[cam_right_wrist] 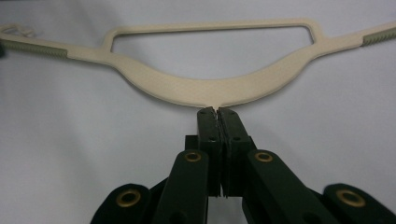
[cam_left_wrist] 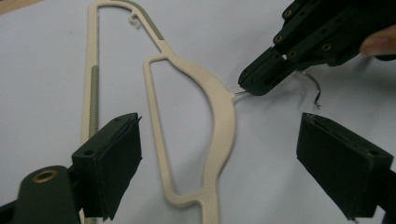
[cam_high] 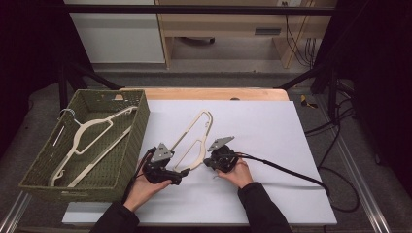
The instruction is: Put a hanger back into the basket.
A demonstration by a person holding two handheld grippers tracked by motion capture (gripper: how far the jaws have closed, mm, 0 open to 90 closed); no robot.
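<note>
A cream plastic hanger [cam_high: 197, 136] lies flat on the white table top [cam_high: 272, 131]. My right gripper [cam_right_wrist: 215, 112] is shut on the thin metal hook stem right where it leaves the hanger's neck [cam_right_wrist: 210, 88]. In the left gripper view the same shut jaws [cam_left_wrist: 254, 84] pinch the wire, and the hook's curled end [cam_left_wrist: 313, 88] sticks out behind them. My left gripper [cam_left_wrist: 224, 135] is open, low over the table, with the hanger's curved shoulder [cam_left_wrist: 219, 107] between its wide-apart jaws, untouched. In the high view both grippers [cam_high: 184, 172] [cam_high: 208, 162] sit at the hanger's near end.
A green woven basket [cam_high: 142, 121] stands at the table's left side and holds another cream hanger [cam_high: 92, 128]. A black cable [cam_high: 286, 170] trails right from the right gripper. A wooden table edge [cam_high: 214, 93] lies at the back.
</note>
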